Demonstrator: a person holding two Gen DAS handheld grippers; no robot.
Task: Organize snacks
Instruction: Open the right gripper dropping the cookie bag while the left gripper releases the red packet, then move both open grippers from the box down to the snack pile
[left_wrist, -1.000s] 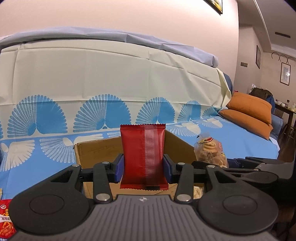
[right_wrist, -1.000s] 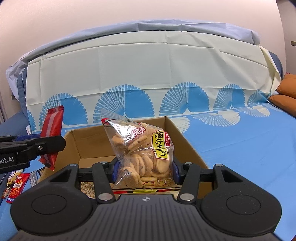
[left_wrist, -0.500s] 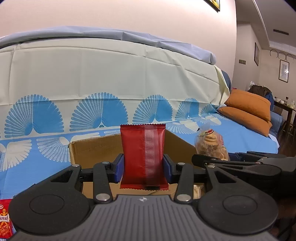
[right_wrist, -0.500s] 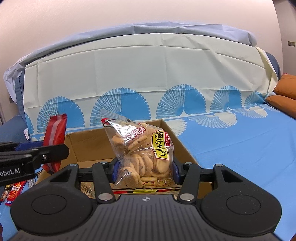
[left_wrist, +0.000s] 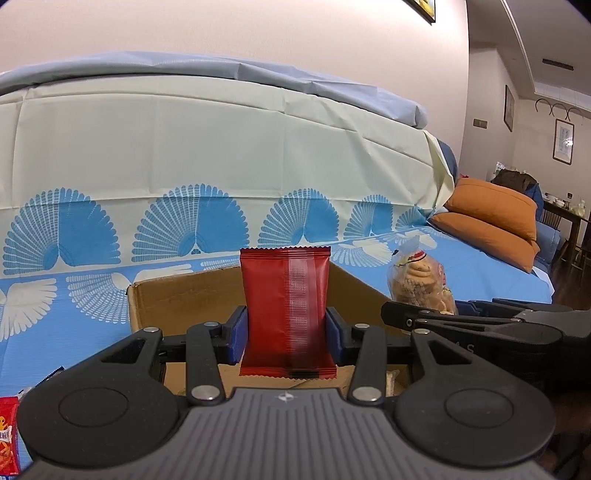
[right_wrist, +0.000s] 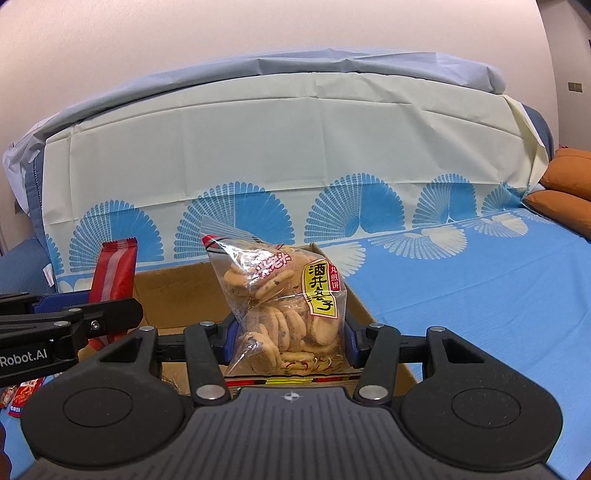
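My left gripper (left_wrist: 286, 334) is shut on a red snack packet (left_wrist: 286, 306) and holds it upright over the open cardboard box (left_wrist: 173, 295). My right gripper (right_wrist: 291, 334) is shut on a clear bag of round crackers (right_wrist: 284, 302) with a yellow label, also over the box (right_wrist: 173, 291). In the left wrist view the cracker bag (left_wrist: 417, 284) and the right gripper show at the right. In the right wrist view the red packet (right_wrist: 112, 277) and the left gripper show at the left. Some packets lie inside the box.
The box sits on a blue cloth with white fan prints (right_wrist: 461, 288). Small red snack packets lie on the cloth at the left (left_wrist: 7, 439) (right_wrist: 20, 395). Orange cushions (left_wrist: 491, 225) are at the far right. A covered backrest (left_wrist: 221, 147) rises behind.
Both grippers have shifted slightly with their snacks still held; the box now sits a little further right in the left wrist view. The grips are unchanged.
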